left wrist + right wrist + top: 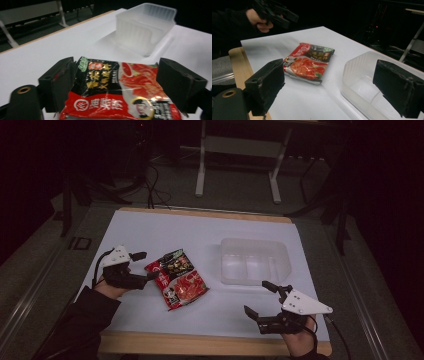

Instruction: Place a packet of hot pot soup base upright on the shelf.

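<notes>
A red and black noodle packet (177,279) lies flat on the white table top (190,230), left of the middle. My left gripper (148,265) is at the packet's left end, its jaws apart. In the left gripper view the packet (120,92) sits between my two black jaws, the left one at its edge; I cannot see the pads pressing on it. My right gripper (257,297) hovers open near the front right, with nothing in it. From the right gripper view the packet (309,62) lies ahead, and the left gripper (277,15) is beyond it.
A clear plastic container (255,260) stands right of the packet, empty, also in the left gripper view (145,27) and the right gripper view (362,95). A wooden table edge (200,342) runs along the front. Dark floor, cables and a white frame (240,150) lie beyond.
</notes>
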`<state>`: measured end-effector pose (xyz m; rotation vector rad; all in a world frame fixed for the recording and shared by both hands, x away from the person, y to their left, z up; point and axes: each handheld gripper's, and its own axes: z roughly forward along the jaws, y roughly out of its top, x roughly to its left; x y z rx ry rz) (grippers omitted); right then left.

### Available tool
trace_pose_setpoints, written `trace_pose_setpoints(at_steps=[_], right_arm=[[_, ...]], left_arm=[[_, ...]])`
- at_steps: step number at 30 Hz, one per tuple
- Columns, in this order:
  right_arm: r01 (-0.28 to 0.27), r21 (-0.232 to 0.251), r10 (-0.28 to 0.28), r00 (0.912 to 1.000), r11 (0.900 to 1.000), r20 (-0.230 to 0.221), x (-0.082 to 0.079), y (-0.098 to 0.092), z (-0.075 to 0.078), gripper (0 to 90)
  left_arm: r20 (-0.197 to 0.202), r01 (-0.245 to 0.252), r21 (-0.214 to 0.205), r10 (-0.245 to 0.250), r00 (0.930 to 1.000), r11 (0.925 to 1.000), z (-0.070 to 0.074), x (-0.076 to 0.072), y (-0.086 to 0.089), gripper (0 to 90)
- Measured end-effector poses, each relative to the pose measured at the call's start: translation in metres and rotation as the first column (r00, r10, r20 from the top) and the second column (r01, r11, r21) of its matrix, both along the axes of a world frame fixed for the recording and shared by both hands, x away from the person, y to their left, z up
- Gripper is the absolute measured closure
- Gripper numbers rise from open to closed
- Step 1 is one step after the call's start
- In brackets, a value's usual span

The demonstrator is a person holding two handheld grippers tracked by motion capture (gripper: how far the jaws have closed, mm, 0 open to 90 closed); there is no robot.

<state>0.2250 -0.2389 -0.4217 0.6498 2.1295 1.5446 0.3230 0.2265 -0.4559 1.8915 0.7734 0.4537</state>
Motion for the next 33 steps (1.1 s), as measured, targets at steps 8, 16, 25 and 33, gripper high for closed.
trace_pose_setpoints(at_steps=[8,16,25,33], right_arm=[[-0.002,0.018,0.002,1.0,0.9998,0.003,-0.002,0.004,-0.001,10.1],[-0.019,0.011,0.019,0.9998,0.9998,-0.002,-0.002,0.006,-0.002,12.4],[-0.014,0.005,0.014,0.9998,0.9999,-0.015,-0.001,0.005,-0.004,12.4],[-0.016,-0.007,0.016,0.9996,0.9998,-0.022,0.0,0.005,-0.006,12.4]], left_arm=[[-0.047,-0.063,0.019,0.064,0.9968,0.9978,-0.023,0.027,0.006,33.0],[-0.075,-0.094,0.044,0.097,0.9924,0.9946,-0.044,0.047,0.014,47.1],[-0.149,-0.083,0.073,0.094,0.9845,0.9938,-0.061,0.061,0.011,51.2],[-0.206,-0.061,0.127,0.087,0.9747,0.99,-0.067,0.066,0.003,59.2]])
